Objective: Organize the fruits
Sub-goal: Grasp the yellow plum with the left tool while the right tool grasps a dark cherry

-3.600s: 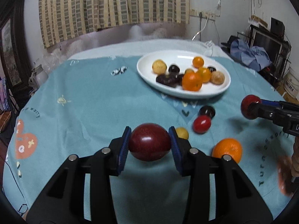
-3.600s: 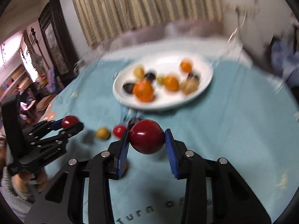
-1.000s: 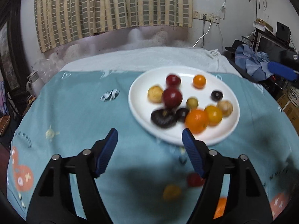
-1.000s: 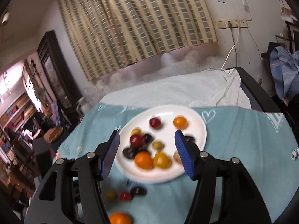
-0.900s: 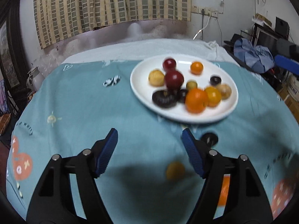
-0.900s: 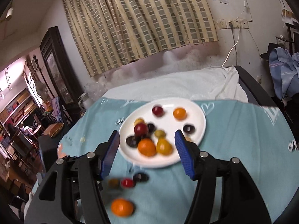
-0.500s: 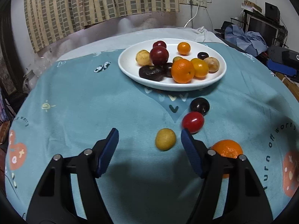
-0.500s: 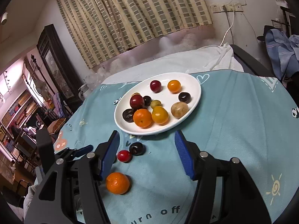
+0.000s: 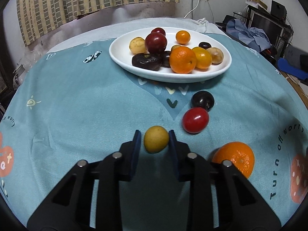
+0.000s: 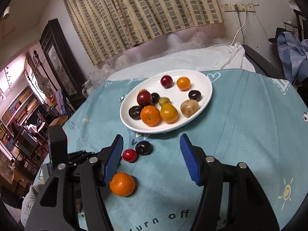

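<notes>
Fruits are mostly gathered already: the white plate point(image 9: 221, 71) toward the back of the table point(image 9: 86, 105) holds around ten pieces, among them a big orange point(image 9: 182, 62), a dark red plum point(image 9: 156, 42), a yellow-orange citrus point(image 9: 202, 57) and several dark and pale small ones.

Four pieces are left on the teal cloth in front of the plate. The small yellow fruit point(image 9: 156, 139) sits between the blue pads of the left tool point(image 9: 155, 144), whose fingers are drawn in close on both sides of it; whether they already press it cannot be told, and it seems to rest on the cloth. Just to its right lie a red tomato-like fruit point(image 9: 195, 120) and, touching that one, a dark plum point(image 9: 202, 101). A loose orange point(image 10: 122, 184) lies nearest the person.

The right tool point(image 10: 152, 157) hangs spread wide and empty above the cloth, with the loose orange just beside its left finger.

By this reading the job is well past halfway: the yellow fruit is the piece in hand, and three more await a trip to the plate.
</notes>
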{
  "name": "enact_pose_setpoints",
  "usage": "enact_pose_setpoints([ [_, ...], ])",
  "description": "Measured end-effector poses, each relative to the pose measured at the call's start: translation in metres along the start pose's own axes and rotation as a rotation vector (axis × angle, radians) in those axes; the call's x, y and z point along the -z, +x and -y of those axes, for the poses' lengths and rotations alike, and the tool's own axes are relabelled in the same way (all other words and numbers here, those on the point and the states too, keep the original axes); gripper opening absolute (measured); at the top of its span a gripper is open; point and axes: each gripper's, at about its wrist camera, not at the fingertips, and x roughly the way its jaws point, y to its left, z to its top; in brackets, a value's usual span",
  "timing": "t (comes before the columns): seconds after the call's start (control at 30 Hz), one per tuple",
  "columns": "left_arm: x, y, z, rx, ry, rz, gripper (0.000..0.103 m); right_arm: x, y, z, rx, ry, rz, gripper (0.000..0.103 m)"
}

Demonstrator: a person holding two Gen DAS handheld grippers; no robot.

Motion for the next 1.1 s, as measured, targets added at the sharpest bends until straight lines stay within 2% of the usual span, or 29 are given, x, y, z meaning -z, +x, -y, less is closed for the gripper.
enact_pose_setpoints([
  [0.2, -0.002, -0.012, -0.007, -0.044, -0.018, 0.042, 0.026, 0.009, 0.019, -0.004, -0.030, -0.009, -0.083, 0.061],
  [0.3, -0.004, -0.020, -0.017, -0.056, -0.049, 0.068, 0.026, 0.010, 0.036, -0.005, -0.079, 0.032, -0.164, 0.055],
  [0.37, -0.004, -0.023, -0.023, -0.061, -0.066, 0.078, 0.026, 0.008, 0.049, -0.006, -0.092, 0.064, -0.224, 0.047],
  [0.53, -0.006, -0.026, -0.032, -0.039, -0.092, 0.083, 0.026, 0.000, 0.073, -0.023, -0.030, 0.041, -0.291, 0.046],
  [0.83, -0.006, -0.022, -0.029, -0.028, -0.085, 0.070, 0.026, 0.003, 0.101, -0.032, 0.072, 0.006, -0.313, 0.046],
  [1.1, -0.005, -0.013, -0.024, -0.026, -0.062, 0.042, 0.026, 0.004, 0.113, -0.028, 0.024, 0.053, -0.299, 0.043],
])
